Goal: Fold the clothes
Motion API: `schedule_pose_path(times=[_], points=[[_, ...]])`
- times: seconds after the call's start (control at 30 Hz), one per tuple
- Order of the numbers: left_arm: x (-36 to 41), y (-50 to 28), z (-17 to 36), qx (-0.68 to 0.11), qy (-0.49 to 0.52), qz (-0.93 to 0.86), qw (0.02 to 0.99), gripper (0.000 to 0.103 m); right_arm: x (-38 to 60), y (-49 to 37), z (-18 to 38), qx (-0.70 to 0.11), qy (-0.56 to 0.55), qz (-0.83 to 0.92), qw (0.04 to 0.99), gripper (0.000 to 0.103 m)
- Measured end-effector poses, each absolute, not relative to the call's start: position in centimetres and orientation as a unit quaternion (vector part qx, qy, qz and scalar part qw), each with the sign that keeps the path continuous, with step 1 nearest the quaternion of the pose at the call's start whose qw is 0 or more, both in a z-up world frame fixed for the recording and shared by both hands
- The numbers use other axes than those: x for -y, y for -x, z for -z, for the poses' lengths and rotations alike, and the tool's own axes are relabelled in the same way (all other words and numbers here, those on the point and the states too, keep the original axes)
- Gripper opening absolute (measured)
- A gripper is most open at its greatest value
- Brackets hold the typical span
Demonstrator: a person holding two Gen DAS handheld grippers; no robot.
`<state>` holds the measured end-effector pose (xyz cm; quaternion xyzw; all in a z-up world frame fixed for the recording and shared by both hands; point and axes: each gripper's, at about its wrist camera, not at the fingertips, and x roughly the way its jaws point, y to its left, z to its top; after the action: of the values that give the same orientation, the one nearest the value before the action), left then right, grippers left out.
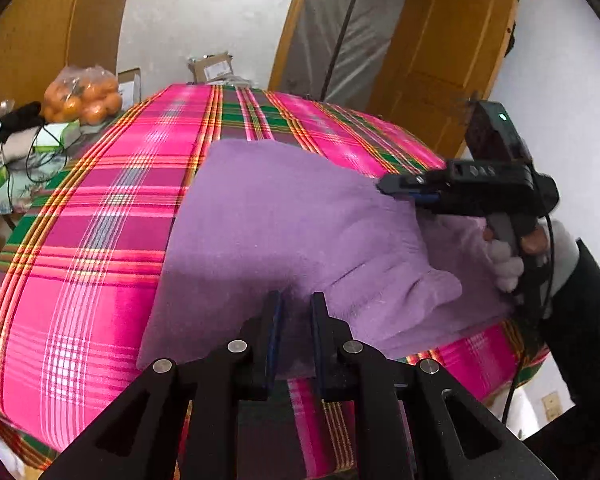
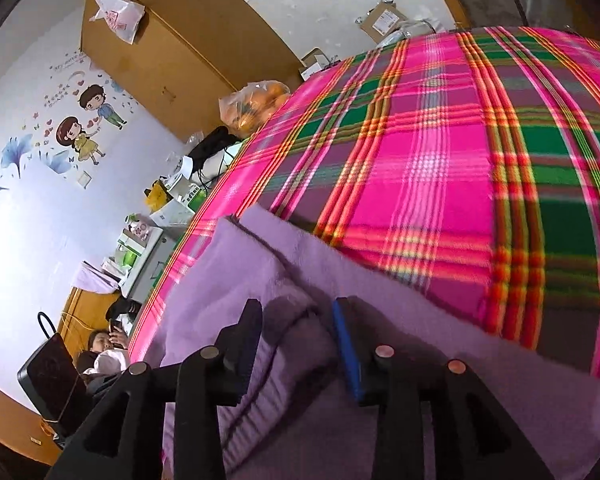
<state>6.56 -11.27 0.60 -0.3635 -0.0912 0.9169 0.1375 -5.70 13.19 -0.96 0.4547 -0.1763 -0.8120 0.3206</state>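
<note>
Left gripper (image 1: 296, 300) clamps the purple garment (image 1: 284, 216) on the plaid blanket (image 1: 100, 208); right gripper (image 2: 296, 312) stands apart above it.

My purple garment (image 1: 284, 216) soft, fuzzy matt fleece, plaid bed cover (image 1: 100, 216) woven cloth with a slight sheen, my left tool (image 1: 296, 300) matt black plastic with shiny metal pins, wardrobe (image 2: 172, 52) smooth wood.
</note>
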Motion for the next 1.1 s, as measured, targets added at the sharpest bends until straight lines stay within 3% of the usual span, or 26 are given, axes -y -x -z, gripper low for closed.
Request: schedule_pose_path(times=[0.5, 0.7, 0.97, 1.07, 1.1], points=[[7.4, -6.2, -0.7, 0.077, 0.367, -0.905, 0.201, 0.014, -13.8, -0.3, 1.5, 0.223, -0.464, 0.793, 0.324, 0.044], [6.6, -6.8, -0.5, 0.071, 0.359, -0.907, 0.207, 0.015, -14.1, -0.6, -0.1, 0.222, -0.427, 0.830, 0.281, 0.043], [7.2, -6.5, -0.2, 0.088, 0.356, -0.905, 0.215, 0.015, -9.8, -2.2, -0.7, 0.182, -0.407, 0.814, 0.372, 0.043], [8.1, -6.8, -0.8, 0.098, 0.356, -0.903, 0.220, 0.015, -9.3, -2.1, 0.0, 0.163, -0.415, 0.820, 0.359, 0.025], [8.9, -7.0, -1.2, 0.106, 0.347, -0.907, 0.213, 0.015, -9.6, -2.1, 0.2, 0.153, -0.417, 0.826, 0.346, 0.004]])
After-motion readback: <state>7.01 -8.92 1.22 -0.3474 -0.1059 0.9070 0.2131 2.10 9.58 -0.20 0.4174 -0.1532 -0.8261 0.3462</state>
